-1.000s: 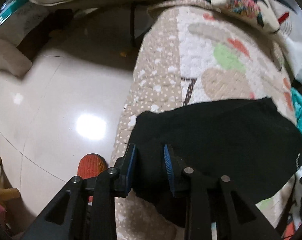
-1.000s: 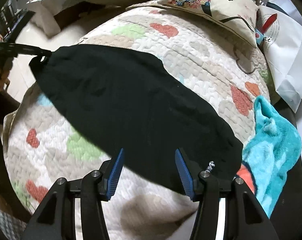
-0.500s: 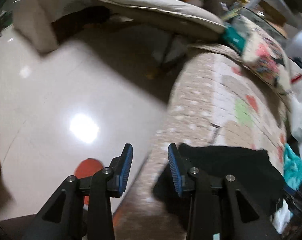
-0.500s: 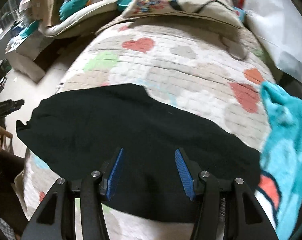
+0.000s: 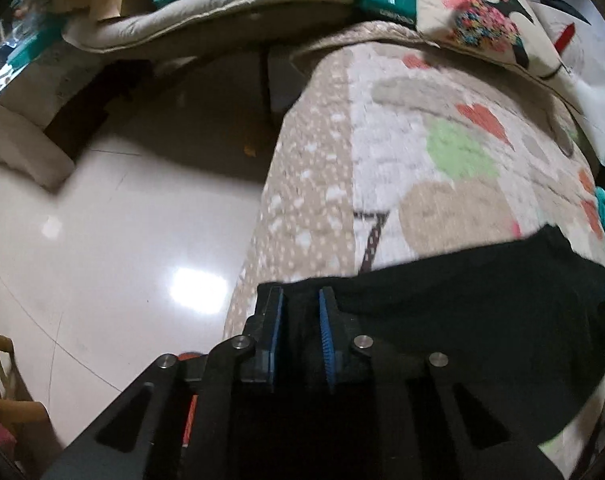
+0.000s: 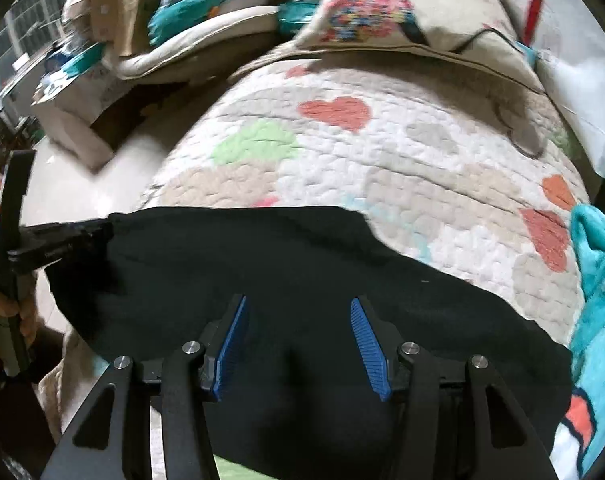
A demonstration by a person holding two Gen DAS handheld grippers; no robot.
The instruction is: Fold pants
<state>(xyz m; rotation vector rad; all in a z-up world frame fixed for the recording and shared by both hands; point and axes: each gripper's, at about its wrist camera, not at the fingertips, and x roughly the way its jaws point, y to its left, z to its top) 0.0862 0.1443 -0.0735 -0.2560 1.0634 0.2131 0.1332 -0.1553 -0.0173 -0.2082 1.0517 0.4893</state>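
Lying flat across the puffy heart-patterned quilt (image 6: 402,152), the matte black pants (image 6: 302,280) formed a broad oval. The left gripper (image 5: 300,320) pinched their corner between 2 ribbed blue pads; the right gripper (image 6: 298,336) hovered spread above them.

no readable text, faint print on teal package (image 5: 386,0) too blurred to make out
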